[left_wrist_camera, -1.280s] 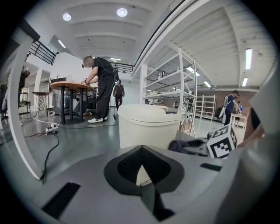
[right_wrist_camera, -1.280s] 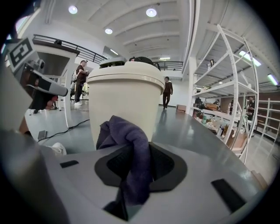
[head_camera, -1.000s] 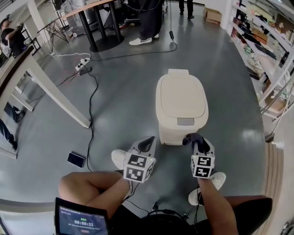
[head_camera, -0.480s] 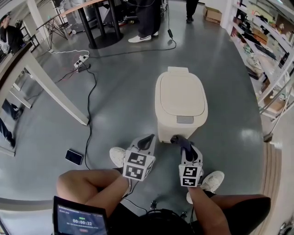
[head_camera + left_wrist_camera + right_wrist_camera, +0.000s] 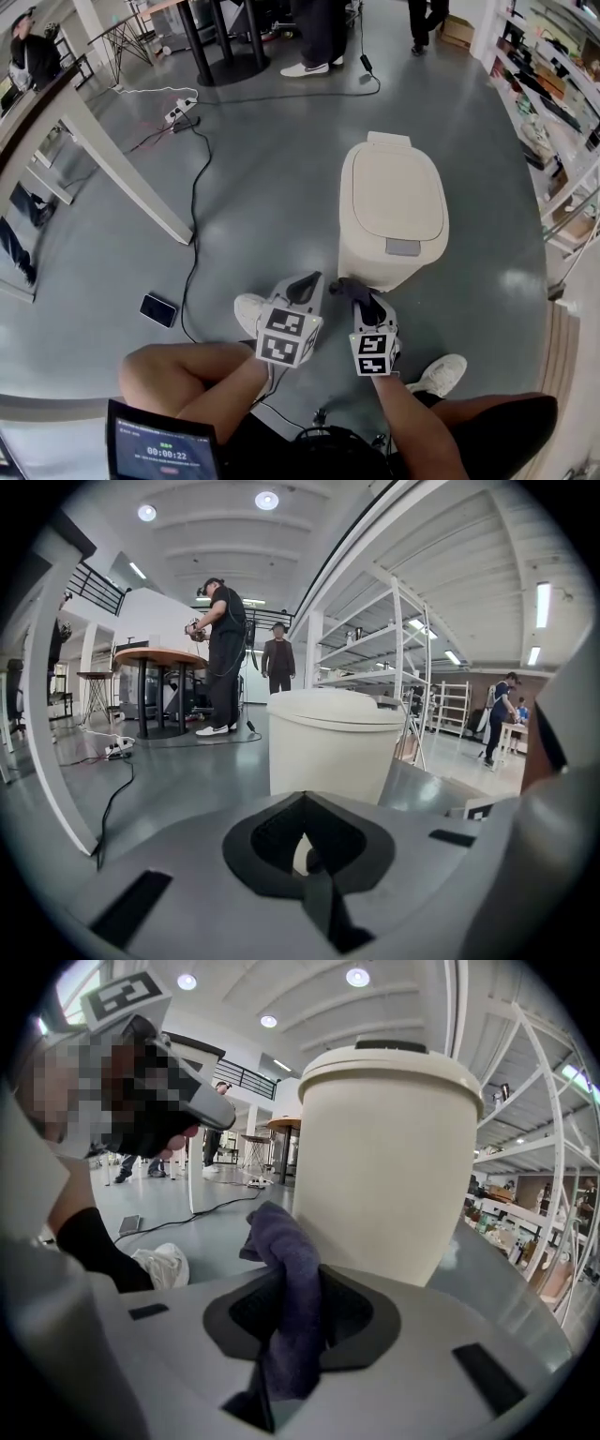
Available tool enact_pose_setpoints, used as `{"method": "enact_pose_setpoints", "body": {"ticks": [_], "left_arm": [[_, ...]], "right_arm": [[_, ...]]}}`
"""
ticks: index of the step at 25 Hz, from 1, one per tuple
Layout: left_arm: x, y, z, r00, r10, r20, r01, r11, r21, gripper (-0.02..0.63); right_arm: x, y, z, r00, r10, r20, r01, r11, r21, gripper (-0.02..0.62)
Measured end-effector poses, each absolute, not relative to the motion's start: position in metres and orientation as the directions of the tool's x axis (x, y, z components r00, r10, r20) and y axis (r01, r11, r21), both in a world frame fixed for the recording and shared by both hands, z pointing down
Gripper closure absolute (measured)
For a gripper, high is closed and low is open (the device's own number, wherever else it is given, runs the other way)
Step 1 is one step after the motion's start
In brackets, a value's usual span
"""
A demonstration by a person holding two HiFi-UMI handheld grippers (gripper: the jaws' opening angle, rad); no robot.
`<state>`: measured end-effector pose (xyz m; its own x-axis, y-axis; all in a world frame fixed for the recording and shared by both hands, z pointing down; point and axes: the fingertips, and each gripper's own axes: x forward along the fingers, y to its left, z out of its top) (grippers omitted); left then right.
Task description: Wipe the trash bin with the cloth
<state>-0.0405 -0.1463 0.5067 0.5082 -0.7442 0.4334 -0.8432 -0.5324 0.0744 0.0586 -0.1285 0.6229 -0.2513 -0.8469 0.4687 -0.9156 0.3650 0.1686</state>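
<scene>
The cream trash bin (image 5: 394, 211) stands on the grey floor with its lid down, and it fills the middle of both gripper views (image 5: 333, 742) (image 5: 389, 1157). My right gripper (image 5: 354, 292) is shut on a dark purple cloth (image 5: 349, 287), low at the bin's near left corner. In the right gripper view the cloth (image 5: 286, 1269) bulges out of the jaws of my right gripper (image 5: 291, 1283), close to the bin's wall; I cannot tell if they touch. My left gripper (image 5: 302, 287) (image 5: 305, 803) hovers just left of it, shut and holding nothing.
A phone (image 5: 157, 309) lies on the floor to the left beside a black cable (image 5: 192, 216). A white table leg (image 5: 122, 178) slants across the left. Shelving (image 5: 553, 122) lines the right side. My white shoes (image 5: 246, 314) (image 5: 441, 373) sit below the grippers. People stand at the back (image 5: 309, 67).
The right gripper has carried the cloth leftward, from the bin's front towards its near left corner. The left gripper has barely moved. The head view has shifted, putting the bin further right.
</scene>
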Motion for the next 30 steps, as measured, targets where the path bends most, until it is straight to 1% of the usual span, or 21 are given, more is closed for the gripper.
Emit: {"method": "enact_pose_setpoints", "body": {"ticks": [7,11,18,23,30], "left_arm": [[-0.041,-0.151,0.506,0.494,-0.752,0.436,-0.854,-0.514,0.081,0.609],[-0.037,-0.152,0.508,0.5,-0.744,0.443,-0.849,-0.521,0.084,0.609],[-0.034,-0.158,0.507,0.505,-0.735,0.453,-0.848,-0.519,0.103,0.609],[-0.027,-0.155,0.508,0.514,-0.725,0.458,-0.832,-0.552,0.06,0.608],[-0.011,-0.152,0.515,0.528,-0.706,0.471,-0.813,-0.581,0.039,0.609]], "right_arm": [[0.039,-0.137,0.627,-0.286,-0.82,0.495,-0.919,0.381,0.099,0.503],[0.036,-0.137,0.637,-0.29,-0.808,0.513,-0.917,0.388,0.092,0.503],[0.063,-0.136,0.642,-0.244,-0.81,0.533,-0.928,0.355,0.114,0.503],[0.087,-0.138,0.646,-0.21,-0.817,0.537,-0.958,0.282,0.054,0.502],[0.121,-0.138,0.653,-0.163,-0.822,0.546,-0.977,0.211,0.026,0.502]]}}
